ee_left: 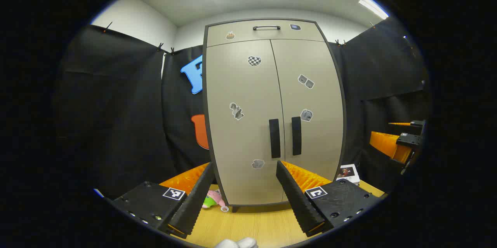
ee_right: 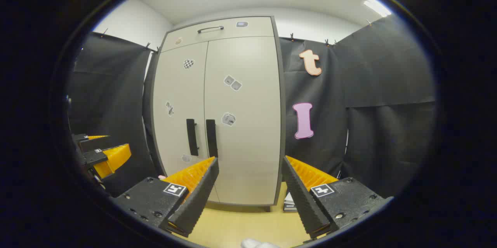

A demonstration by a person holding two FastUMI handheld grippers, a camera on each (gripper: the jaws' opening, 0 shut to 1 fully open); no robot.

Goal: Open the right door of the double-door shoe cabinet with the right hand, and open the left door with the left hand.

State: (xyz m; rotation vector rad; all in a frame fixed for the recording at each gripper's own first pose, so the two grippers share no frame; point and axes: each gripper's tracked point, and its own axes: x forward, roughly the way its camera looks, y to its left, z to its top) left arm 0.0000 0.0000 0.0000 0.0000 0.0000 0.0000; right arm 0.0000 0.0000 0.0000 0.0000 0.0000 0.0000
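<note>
A beige double-door shoe cabinet [ee_left: 271,112] [ee_right: 221,116] stands on a wooden table with both doors closed. Its left door handle [ee_left: 274,138] [ee_right: 190,137] and right door handle [ee_left: 296,136] [ee_right: 211,138] are dark vertical bars at the centre seam. My left gripper [ee_left: 245,170] is open, a short way in front of the cabinet, facing the left door's lower part. My right gripper [ee_right: 250,166] is open too, facing the right door, apart from it. The right gripper also appears at the right edge of the left gripper view [ee_left: 405,137], and the left gripper at the left edge of the right gripper view [ee_right: 97,149].
A top drawer with a dark handle [ee_left: 266,27] [ee_right: 210,28] sits above the doors. A small pink and green toy [ee_left: 212,200] lies at the cabinet's left foot. A booklet [ee_left: 348,172] and stacked papers [ee_right: 289,202] lie by its right side. Black cloth walls surround the wooden table [ee_left: 252,221].
</note>
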